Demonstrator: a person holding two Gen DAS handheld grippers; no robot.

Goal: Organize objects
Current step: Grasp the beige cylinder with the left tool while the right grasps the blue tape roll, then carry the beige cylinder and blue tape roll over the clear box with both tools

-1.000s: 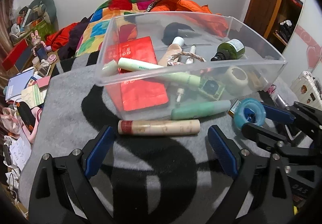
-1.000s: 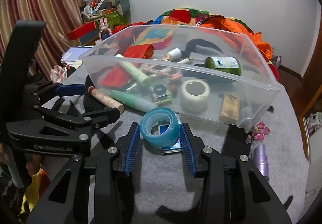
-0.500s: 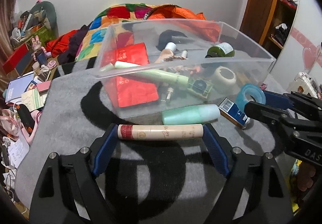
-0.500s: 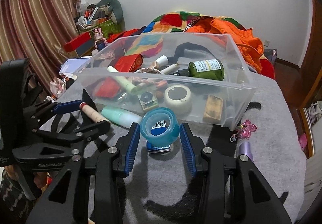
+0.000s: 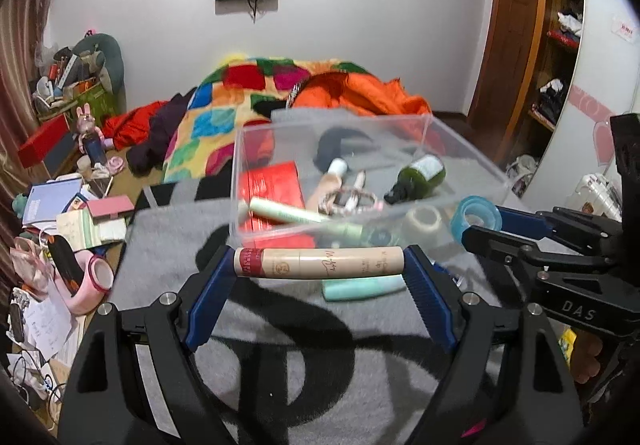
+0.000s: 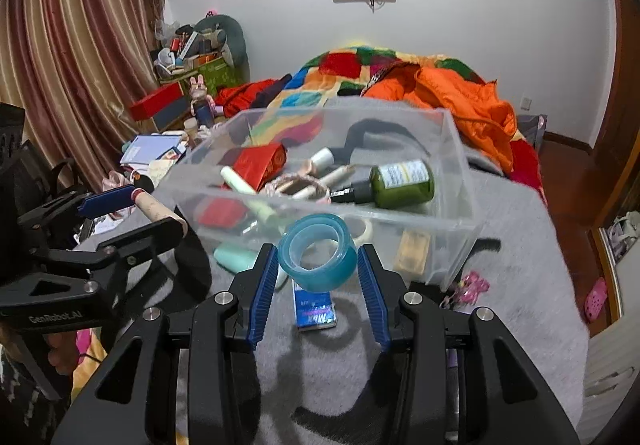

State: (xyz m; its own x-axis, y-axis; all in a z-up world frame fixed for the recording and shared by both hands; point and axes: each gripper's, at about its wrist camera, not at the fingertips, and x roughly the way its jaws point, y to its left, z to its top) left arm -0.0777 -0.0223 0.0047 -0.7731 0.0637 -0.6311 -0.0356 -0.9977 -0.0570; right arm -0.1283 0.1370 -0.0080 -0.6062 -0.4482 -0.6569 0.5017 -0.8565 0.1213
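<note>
A: Since both loads are already up off the grey mat (image 5: 304, 373), I'd judge the step in hand is carrying them over the near wall of the clear bin (image 5: 460, 161) and setting them inside. How would you do it well?

B: Keep the left gripper (image 5: 319, 269) level. It grasps the beige tube (image 5: 320, 263) end to end, one blue pad on the red cap and one on the base, so the tube lies crosswise between the jaws. A tilt could let it slip out lengthwise.

A: And the right gripper (image 6: 317, 265)?

B: Its jaws are clenched on the blue tape roll (image 6: 318, 251), pads on opposite sides of the ring, hole facing up. The roll hangs just in front of the bin's near wall, above a small blue box (image 6: 314, 311) on the mat.

A: Where should they land?

B: The bin already holds a green bottle (image 6: 402, 183), a red packet (image 6: 260, 165) and more. I'd clear the rim fully, then release low over a bare patch, one hand at a time, since the two grippers sit close together.
</note>
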